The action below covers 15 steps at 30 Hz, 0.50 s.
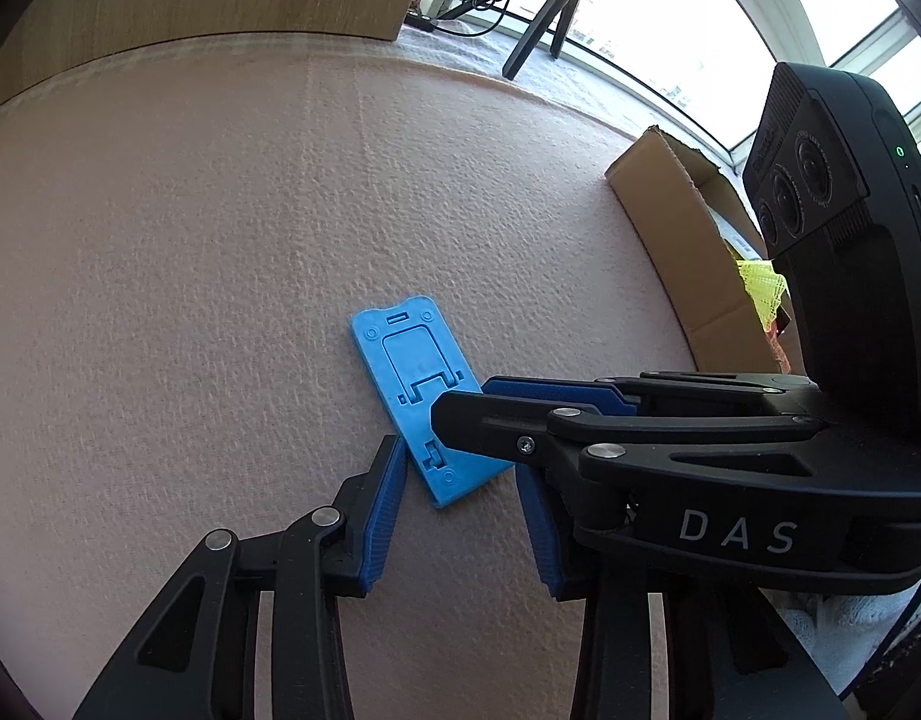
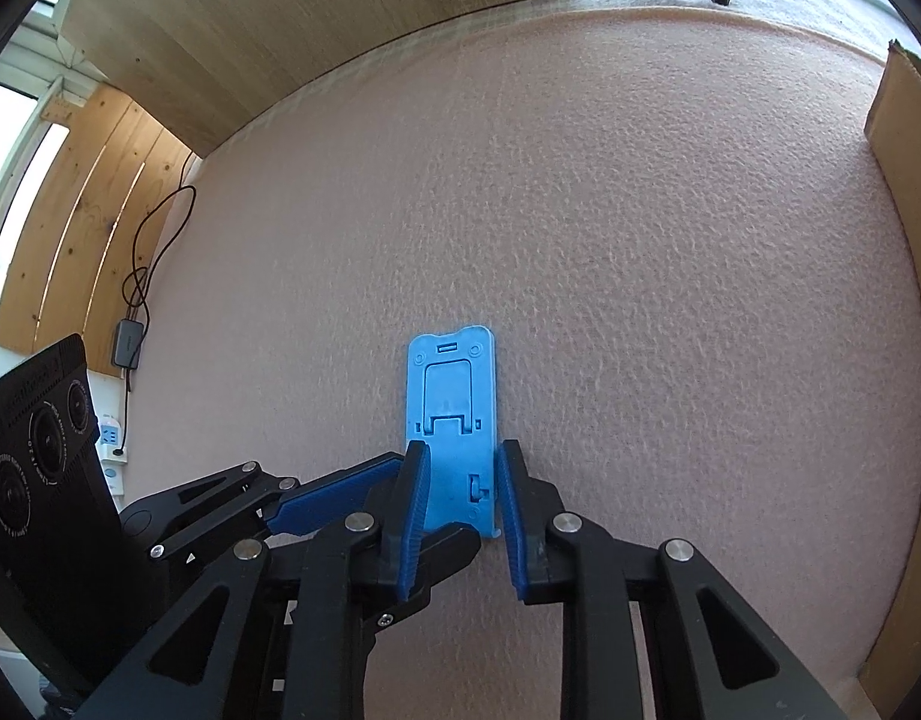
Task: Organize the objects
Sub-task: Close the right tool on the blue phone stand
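On the pink textured felt mat, the left gripper hangs wide open beside the flat blue plastic folding phone stand, one pad touching its edge, probably to steady it. The right gripper straddles the stand's near end, fingers narrowly parted and not yet clamped, likely preparing to lift it toward the brown cardboard box at the right.

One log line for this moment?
blue stand flat on pink mat | right gripper straddling it, not closed | left gripper open alongside | box not reached
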Tool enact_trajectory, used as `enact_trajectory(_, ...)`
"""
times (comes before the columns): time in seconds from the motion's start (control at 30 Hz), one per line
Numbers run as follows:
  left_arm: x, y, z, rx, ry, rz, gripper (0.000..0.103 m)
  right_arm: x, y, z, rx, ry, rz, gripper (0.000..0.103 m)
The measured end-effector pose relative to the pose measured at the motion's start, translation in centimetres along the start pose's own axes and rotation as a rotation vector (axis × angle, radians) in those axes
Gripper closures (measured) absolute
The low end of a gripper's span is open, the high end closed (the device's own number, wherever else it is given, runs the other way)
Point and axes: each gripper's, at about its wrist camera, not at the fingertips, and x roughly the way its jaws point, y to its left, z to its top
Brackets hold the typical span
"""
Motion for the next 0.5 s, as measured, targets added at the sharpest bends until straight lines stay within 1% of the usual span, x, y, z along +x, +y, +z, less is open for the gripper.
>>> enact_trajectory(0.2,-0.8,-1.7,0.0,0.021,-0.016,-0.016,0.063,-2.1,-0.2,-0.7,-0.009,-0.037,-0.008,0.082)
enact_trajectory(0.37,-1.6,-4.2,0.3,0.064,-0.037,-0.027,0.063,-4.8,-1.0,-1.4,-0.012,-0.083,-0.018,0.082)
enact_trajectory(0.5,-2.1,-6.4,0.4,0.091,-0.045,-0.049,0.063,-7.3,-2.5,-2.2,0.01,-0.121,-0.016,0.082)
